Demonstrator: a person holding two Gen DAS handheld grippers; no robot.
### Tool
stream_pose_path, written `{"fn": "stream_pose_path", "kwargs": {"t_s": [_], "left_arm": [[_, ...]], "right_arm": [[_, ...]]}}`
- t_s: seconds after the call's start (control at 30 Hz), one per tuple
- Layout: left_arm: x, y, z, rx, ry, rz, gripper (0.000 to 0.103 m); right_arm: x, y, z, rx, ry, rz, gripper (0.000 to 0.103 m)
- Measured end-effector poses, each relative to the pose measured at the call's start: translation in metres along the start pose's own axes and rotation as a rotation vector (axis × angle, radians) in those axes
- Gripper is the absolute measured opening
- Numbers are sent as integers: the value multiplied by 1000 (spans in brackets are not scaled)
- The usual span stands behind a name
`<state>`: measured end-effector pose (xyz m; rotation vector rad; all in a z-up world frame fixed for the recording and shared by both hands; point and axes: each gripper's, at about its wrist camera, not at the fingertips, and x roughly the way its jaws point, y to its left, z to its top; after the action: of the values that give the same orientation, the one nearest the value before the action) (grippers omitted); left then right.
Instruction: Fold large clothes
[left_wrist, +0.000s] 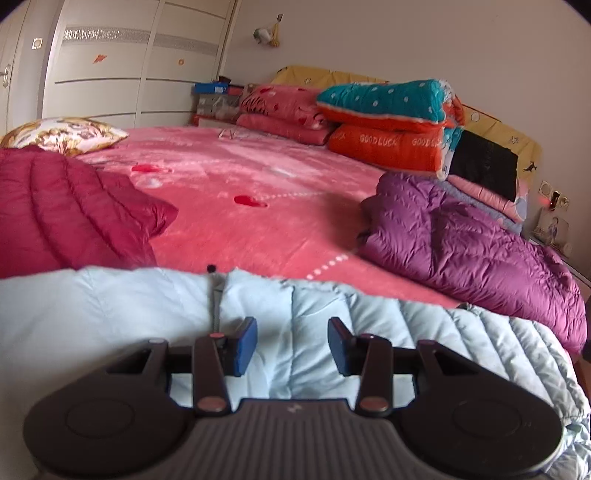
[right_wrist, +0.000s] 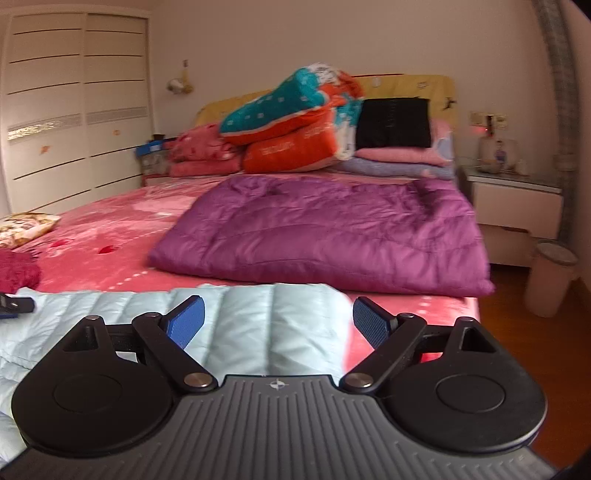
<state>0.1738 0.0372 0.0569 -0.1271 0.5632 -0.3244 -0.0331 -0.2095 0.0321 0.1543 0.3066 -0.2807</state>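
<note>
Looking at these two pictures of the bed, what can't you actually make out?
- Light blue puffer jacket: its near part is hidden behind the left gripper in the left wrist view and the right gripper in the right wrist view, so its fold can't be judged.
- Dark red jacket: cut off by the left edge in both views.
- Small items on the nightstand: too small and blurred, right wrist view.
</note>
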Motion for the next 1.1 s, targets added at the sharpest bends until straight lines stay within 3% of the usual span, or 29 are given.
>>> {"fn": "stream_pose_path", "kwargs": {"t_s": [0.27, 0.4, 0.67, 1.1], "left_arm": [[10, -9, -11, 62, 53, -30, 51], [14, -15, -19, 90, 86, -33, 55], [20, -21, -34, 129, 111, -40, 56], [23, -20, -46, 130, 77, -40, 58]], "right_arm": [[50, 29, 3, -69, 75, 158, 103], [76, 39, -6, -171, 173, 76, 103], [95, 1, -12, -60, 280, -42, 103], [95, 9, -28, -93, 270, -44, 103]]}}
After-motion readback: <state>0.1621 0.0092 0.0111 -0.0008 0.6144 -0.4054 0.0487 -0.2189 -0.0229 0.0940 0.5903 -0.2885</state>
